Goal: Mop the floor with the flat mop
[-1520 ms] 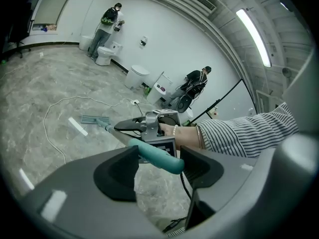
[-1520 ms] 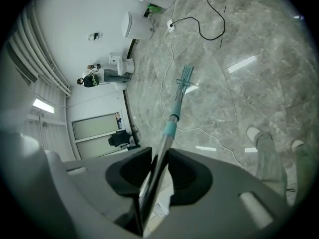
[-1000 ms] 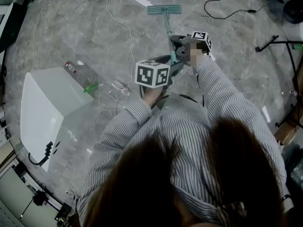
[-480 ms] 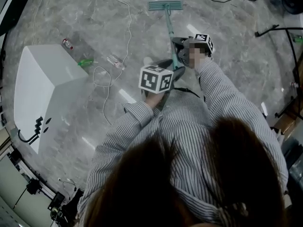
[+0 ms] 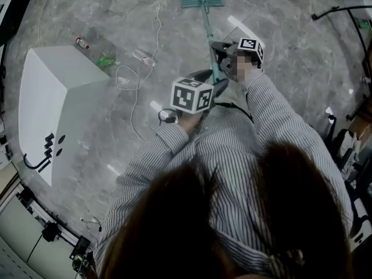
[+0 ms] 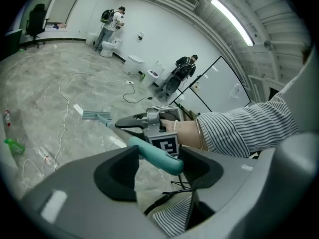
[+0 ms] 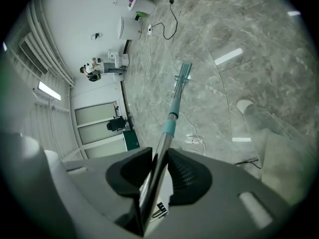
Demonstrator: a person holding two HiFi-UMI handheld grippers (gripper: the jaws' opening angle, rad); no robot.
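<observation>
Now the flat mop point(image 5: 207, 34) slants away from the person, with its mop head point(image 5: 201, 2) flat on the grey marble floor point(image 5: 290, 28), well ahead of the striped sleeves. The right hand-held gripper point(image 7: 158, 163) is clamped on the bare metal part of the shaft. The left hand-held gripper point(image 6: 160, 167) sits nearer the body, its jaws closed on the teal grip at the handle's top end.

Left of the mop, a white cable point(image 5: 157, 16) snakes over the floor, passing near the mop head and looping toward a white box point(image 5: 52, 97) that stands on the floor. Near the box's far corner lie three small things, seemingly bottles point(image 5: 82, 42): one red-capped, one green, one clear. A black stand point(image 5: 340, 9) reaches in at the far right, apart from the mop. Two people point(image 6: 112, 20) stand far off by the wall.
</observation>
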